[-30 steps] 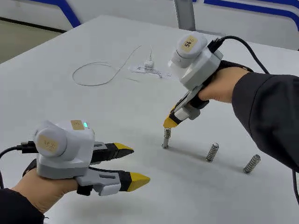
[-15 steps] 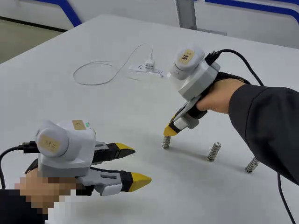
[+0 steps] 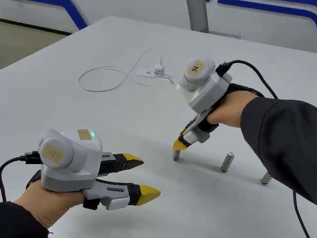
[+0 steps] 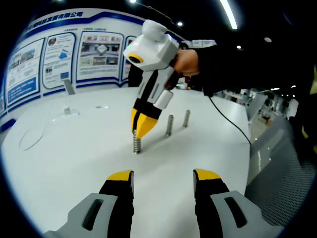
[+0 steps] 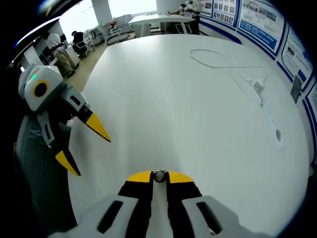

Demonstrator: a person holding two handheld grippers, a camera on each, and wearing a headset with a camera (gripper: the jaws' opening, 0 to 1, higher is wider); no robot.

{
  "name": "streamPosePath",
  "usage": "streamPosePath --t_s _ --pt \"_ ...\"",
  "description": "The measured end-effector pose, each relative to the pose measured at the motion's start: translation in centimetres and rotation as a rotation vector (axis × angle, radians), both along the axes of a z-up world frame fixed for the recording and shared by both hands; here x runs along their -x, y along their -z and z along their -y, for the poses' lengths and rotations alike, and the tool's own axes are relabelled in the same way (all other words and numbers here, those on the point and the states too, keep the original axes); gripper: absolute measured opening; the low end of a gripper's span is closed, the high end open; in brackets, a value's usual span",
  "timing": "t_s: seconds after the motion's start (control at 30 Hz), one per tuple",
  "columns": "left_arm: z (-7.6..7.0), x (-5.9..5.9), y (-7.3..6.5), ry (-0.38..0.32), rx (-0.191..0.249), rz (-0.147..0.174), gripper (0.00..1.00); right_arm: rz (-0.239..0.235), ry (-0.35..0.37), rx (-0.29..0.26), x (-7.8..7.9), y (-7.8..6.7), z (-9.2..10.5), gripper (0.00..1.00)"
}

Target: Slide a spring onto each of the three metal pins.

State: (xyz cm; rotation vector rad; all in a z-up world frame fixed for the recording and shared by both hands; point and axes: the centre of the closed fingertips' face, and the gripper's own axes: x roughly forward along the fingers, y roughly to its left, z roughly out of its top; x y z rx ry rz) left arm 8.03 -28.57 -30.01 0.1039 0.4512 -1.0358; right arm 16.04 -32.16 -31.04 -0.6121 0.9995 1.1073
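Left gripper (image 3: 146, 176) released, jaws apart above bare table (image 3: 99, 119), well inside its edges; ahead, right gripper (image 3: 179, 145) clenched on the top of an upright spring (image 3: 175, 155); to its right, second spring (image 3: 226, 162) and third spring (image 3: 266, 178), well spaced

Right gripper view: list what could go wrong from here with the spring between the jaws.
1. The right gripper pinches the held spring only at its very tips, so the spring may slip and pop off sideways.
2. The gripper is tilted over the spring, so pushing could tip it rather than seat it.
3. The person's sleeve hangs just above the end spring and might knock it.
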Motion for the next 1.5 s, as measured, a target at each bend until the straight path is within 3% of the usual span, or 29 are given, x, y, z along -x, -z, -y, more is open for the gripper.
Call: streamPosePath --t_s 0.5,1.17,1.5 --pt "0.0 0.1 0.1 0.005 -0.004 -0.001 0.49 0.041 -0.027 -0.021 0.4 -0.1 0.2 0.2" --pt "0.1 0.0 0.2 0.007 -0.009 0.001 0.49 0.122 0.002 -0.08 0.8 -1.4 2.3 0.23" --pt "0.2 0.2 0.2 0.009 -0.013 0.003 0.5 0.139 0.028 -0.109 2.2 -1.7 3.3 0.23"
